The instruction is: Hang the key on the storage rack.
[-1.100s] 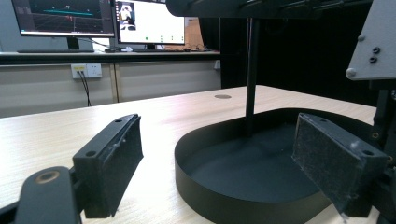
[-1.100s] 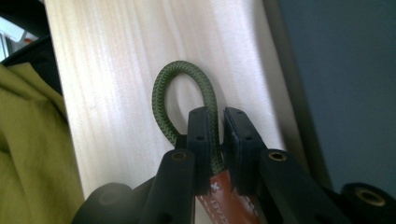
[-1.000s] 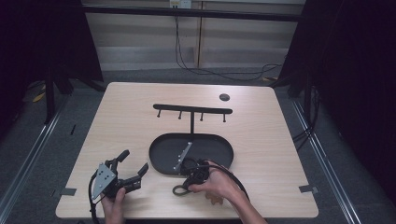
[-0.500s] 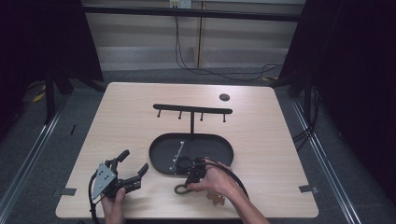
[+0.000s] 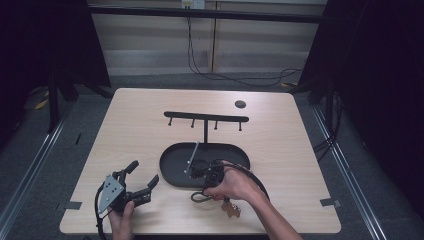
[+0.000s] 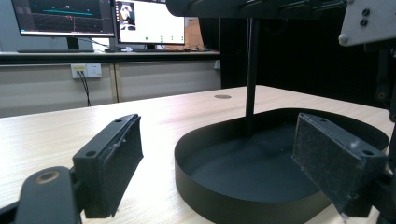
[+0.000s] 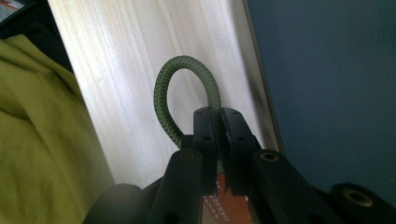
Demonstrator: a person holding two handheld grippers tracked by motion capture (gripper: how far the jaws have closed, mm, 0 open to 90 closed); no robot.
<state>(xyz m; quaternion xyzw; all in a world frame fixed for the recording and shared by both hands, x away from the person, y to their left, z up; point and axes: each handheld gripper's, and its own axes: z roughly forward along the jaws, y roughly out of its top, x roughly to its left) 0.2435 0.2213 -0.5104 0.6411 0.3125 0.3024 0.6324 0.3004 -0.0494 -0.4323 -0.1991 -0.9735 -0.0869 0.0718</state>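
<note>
At the table's near edge, a person's left hand holds the left gripper low over the wood, jaws spread wide and empty, aimed toward the black oval tray. The right hand reaches in from the near right, its right gripper pinched shut on a green braided cord loop just in front of the tray. Beyond stands the black hook rack.
</note>
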